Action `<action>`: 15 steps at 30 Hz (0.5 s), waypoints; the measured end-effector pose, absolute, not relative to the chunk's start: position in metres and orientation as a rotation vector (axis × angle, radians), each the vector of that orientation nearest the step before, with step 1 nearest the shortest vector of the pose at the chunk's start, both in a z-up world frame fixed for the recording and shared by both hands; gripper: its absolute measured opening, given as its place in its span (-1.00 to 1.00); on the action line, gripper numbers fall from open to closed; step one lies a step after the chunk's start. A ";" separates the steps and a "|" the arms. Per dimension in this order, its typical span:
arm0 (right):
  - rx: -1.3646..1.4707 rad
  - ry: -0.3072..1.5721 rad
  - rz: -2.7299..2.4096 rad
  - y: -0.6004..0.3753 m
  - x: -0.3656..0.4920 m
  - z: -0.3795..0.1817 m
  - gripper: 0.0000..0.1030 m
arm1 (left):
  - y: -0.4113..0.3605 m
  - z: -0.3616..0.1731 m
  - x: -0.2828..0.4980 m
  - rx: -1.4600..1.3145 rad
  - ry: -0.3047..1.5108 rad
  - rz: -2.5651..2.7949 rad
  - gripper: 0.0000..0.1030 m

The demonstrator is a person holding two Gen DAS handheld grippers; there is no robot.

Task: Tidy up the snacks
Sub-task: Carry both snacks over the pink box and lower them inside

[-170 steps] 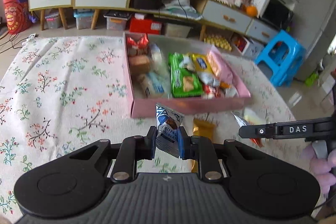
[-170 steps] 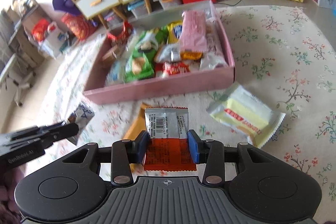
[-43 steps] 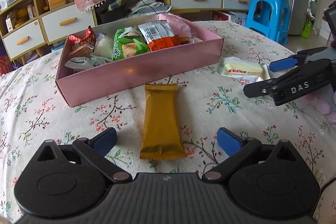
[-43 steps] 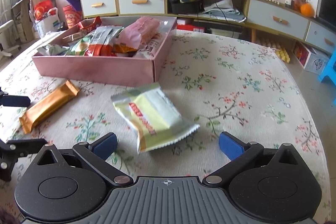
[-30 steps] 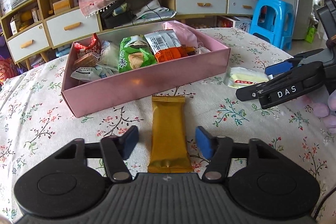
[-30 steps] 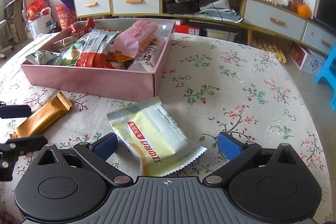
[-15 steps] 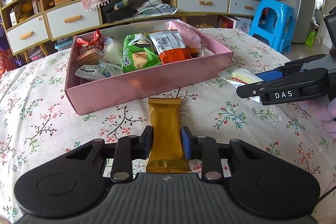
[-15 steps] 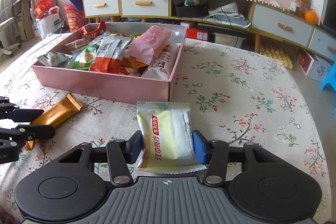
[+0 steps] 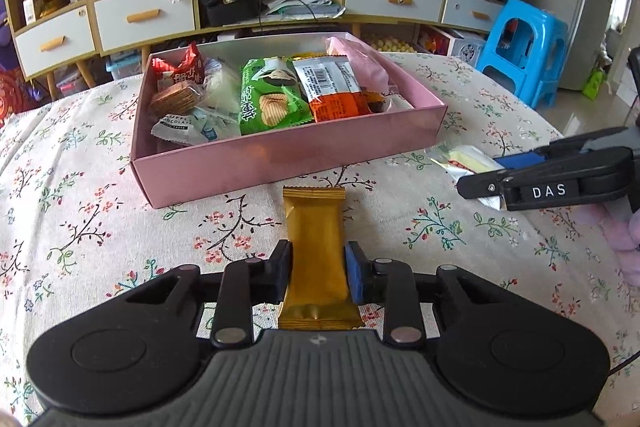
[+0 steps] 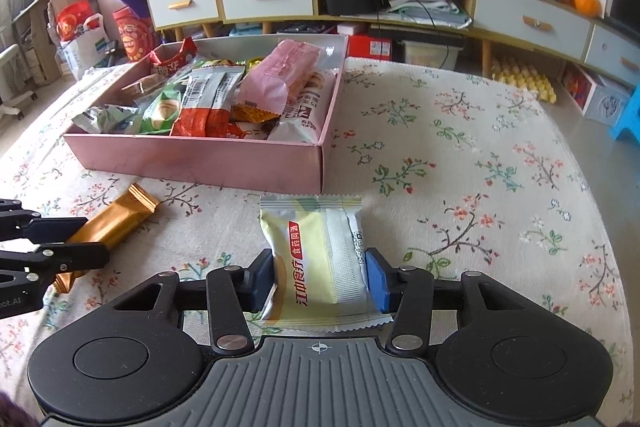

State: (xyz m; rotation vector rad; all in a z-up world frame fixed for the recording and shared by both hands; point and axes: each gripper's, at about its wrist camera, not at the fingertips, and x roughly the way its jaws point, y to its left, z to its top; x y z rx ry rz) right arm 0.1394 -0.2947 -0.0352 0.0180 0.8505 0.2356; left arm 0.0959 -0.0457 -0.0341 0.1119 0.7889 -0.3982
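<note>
Grasp step: left tongs (image 9: 316, 269) clamp the gold foil bar (image 9: 315, 247), right tongs (image 10: 320, 281) the pale yellow packet (image 10: 320, 259), both lower centre; next, lift each into the pink cardboard box (image 9: 280, 163).

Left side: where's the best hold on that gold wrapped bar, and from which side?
Grip the gold wrapped bar across its narrow width at the near half, coming from its near end. It lies flat, lengthwise toward the pink box, so the long edges suit the left gripper, whose pads already sit against them.
</note>
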 end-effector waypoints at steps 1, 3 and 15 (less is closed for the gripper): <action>0.022 0.859 0.233 -0.294 0.139 -0.034 -0.09 | -0.045 -0.033 0.096 0.107 0.792 -0.396 -0.49; 0.030 0.874 0.229 -0.294 0.139 -0.033 -0.09 | -0.044 -0.031 0.097 0.096 0.798 -0.396 -0.49; 0.199 0.959 0.252 -0.296 0.139 -0.019 -0.09 | -0.036 -0.014 0.098 0.020 0.793 -0.418 -0.49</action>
